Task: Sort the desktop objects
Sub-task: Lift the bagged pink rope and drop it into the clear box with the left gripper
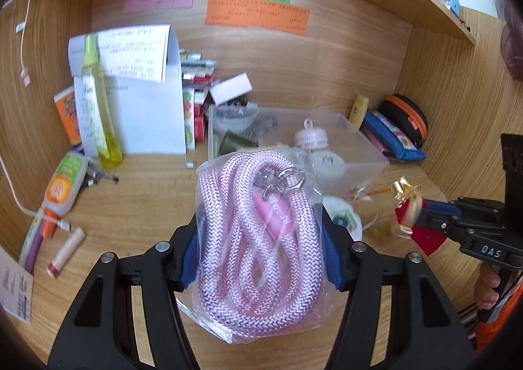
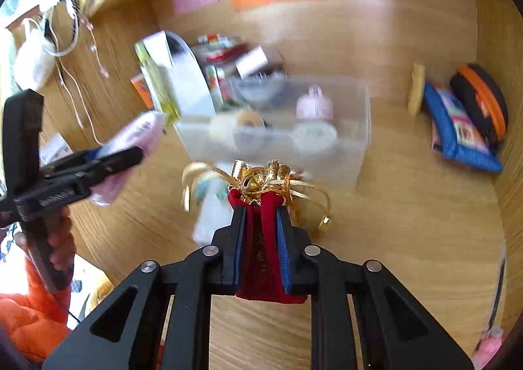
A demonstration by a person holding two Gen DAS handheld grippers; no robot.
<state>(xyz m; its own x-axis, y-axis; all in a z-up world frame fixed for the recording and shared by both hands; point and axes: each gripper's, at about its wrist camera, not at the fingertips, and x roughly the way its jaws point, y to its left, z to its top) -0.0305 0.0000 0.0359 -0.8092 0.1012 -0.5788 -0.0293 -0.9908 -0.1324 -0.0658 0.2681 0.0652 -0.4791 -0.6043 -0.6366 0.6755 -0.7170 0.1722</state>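
My left gripper [image 1: 261, 233] is shut on a clear bag of coiled pink rope [image 1: 258, 239] with a metal clasp, held above the wooden desk just in front of the clear plastic bin [image 1: 359, 154]. It shows blurred in the right wrist view [image 2: 130, 148] at the left. My right gripper [image 2: 261, 206] is shut on a red velvet pouch [image 2: 261, 239] with a gold ribbon bow [image 2: 261, 174], held in front of the bin [image 2: 327, 154]. The pouch shows in the left wrist view [image 1: 412, 210] at the right.
The bin holds a pink mini fan [image 1: 309, 138], a bowl and small items. A yellow spray bottle [image 1: 98, 102], papers and boxes stand at the back left. Tubes [image 1: 62, 187] lie at the left. A blue pouch [image 1: 392, 135] and black-orange case [image 1: 405, 115] sit at the right.
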